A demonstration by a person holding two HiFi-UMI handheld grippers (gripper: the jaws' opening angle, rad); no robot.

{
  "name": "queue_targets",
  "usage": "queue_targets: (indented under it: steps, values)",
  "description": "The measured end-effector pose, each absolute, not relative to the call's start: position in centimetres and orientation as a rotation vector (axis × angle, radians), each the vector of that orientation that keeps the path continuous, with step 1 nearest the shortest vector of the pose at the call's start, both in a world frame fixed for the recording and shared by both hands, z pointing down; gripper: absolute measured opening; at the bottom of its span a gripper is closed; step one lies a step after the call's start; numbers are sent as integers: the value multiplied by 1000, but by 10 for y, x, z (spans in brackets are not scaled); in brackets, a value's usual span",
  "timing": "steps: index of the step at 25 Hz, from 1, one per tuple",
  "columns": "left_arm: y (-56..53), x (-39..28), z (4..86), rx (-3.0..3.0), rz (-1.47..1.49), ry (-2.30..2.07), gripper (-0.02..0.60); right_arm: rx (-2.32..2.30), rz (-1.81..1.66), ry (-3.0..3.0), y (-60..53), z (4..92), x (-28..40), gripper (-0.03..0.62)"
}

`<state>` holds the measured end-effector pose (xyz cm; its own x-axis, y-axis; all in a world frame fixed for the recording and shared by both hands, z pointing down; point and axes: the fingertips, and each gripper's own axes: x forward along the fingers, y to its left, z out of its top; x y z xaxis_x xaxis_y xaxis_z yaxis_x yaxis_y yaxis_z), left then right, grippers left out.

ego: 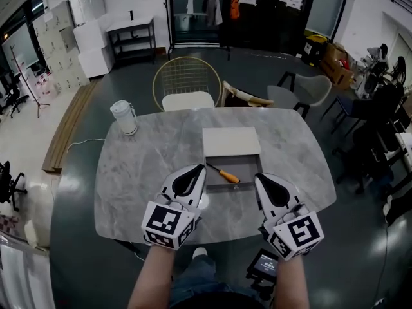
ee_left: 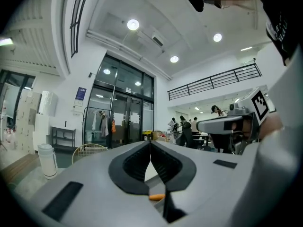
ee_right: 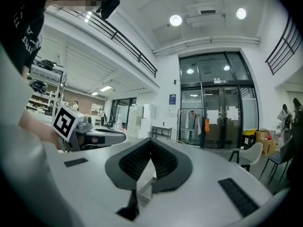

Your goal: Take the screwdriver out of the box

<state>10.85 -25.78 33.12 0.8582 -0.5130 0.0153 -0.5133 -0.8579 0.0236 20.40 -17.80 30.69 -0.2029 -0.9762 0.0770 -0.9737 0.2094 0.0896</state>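
Two grippers: the left gripper (ego: pixel 200 168) and right gripper (ego: pixel 258 177) hang side by side over the near half of the surface (ego: pixel 135 192), each with its jaws pressed together on nothing.
Box (ego: pixel 248 167): open at mid-surface, with its pale lid (ego: pixel 232 141) lying flat on the far side. The grippers flank its near corners, the left tip just beside its left wall.
Screwdriver (ego: pixel 223 173): aslant inside the box, orange handle toward the near right and shaft toward the far-left wall, untouched by either gripper.
Open room: bare stone runs from the box's left wall to a white jug (ego: pixel 124 117) near the far-left edge. A narrower bare strip lies between the box and the rounded right edge.
Edges: the near edge passes under both marker cubes (ego: pixel 168 224). A wire chair (ego: pixel 187 85) stands at the far edge.
Writing: black-and-white square markers on the cubes. A blue sign (ee_left: pixel 80 94) beside the glass doors (ee_left: pixel 118 112) is too small to read.
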Motion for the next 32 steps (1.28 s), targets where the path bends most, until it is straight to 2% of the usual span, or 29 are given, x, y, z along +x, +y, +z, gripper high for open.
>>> queue_targets:
  steps: [16, 18, 20, 32]
  values:
    - [-335, 112, 361, 2928, 98, -887, 12, 1838, 245, -2282, -265, 356, 237, 29]
    - [-345, 113, 363, 2907, 101, -915, 12, 1773, 293, -2256, -278, 369, 240, 149]
    - [-353, 116, 366, 2889, 107, -934, 12, 1708, 337, -2230, -290, 381, 243, 202]
    - [-403, 112, 413, 2733, 221, -1047, 12, 1358, 544, -2112, -339, 461, 240, 178]
